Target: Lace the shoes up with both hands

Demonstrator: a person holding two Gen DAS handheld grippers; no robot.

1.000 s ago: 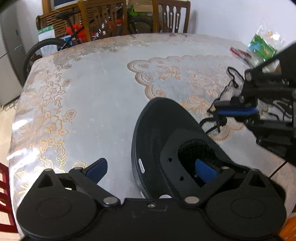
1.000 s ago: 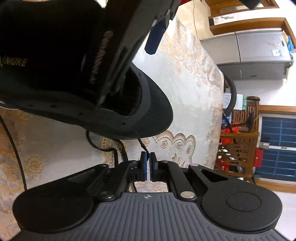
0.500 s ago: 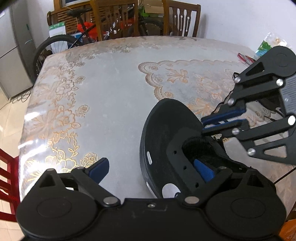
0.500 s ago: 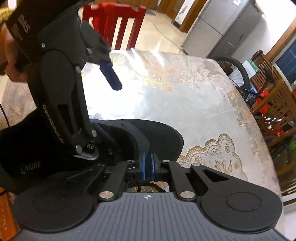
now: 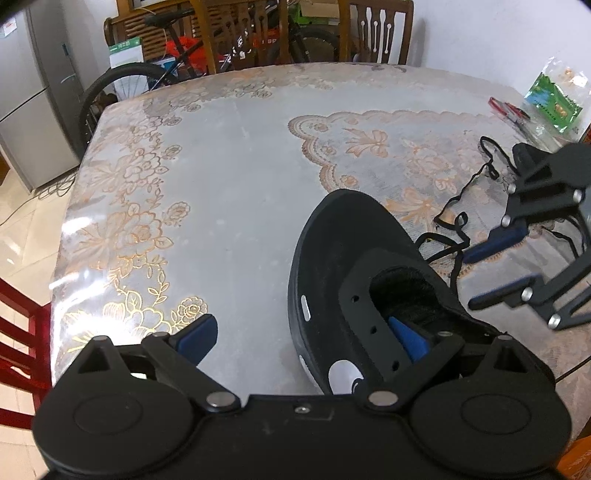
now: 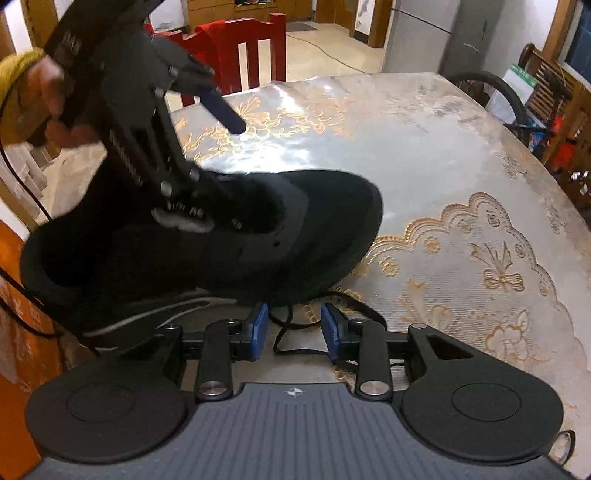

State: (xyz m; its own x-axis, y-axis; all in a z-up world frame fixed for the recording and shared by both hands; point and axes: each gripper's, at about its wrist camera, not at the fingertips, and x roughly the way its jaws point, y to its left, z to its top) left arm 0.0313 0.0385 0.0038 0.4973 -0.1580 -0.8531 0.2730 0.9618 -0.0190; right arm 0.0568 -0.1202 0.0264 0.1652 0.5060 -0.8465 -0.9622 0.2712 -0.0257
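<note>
A black shoe (image 5: 354, 266) lies on the table, toe pointing away in the left wrist view; it also shows in the right wrist view (image 6: 229, 243). My left gripper (image 5: 303, 336) is open wide, its right finger (image 5: 408, 338) inside the shoe opening, its left finger (image 5: 195, 334) outside over the table. A black lace (image 5: 458, 218) lies loose on the table right of the shoe and between the right gripper's pads (image 6: 284, 332). My right gripper (image 6: 295, 330) is open beside the shoe, holding nothing; it shows in the left wrist view (image 5: 498, 266).
The table has a clear cover over a floral lace cloth (image 5: 221, 184). A green packet (image 5: 554, 103) and a red item (image 5: 508, 109) lie at its far right. Wooden chairs (image 5: 369, 29) and a bicycle (image 5: 155, 74) stand behind; a red chair (image 6: 236, 55) stands at the left edge.
My right gripper has opened and let go of the lace, and has moved back to the right of the shoe. The left gripper still holds its finger inside the shoe.
</note>
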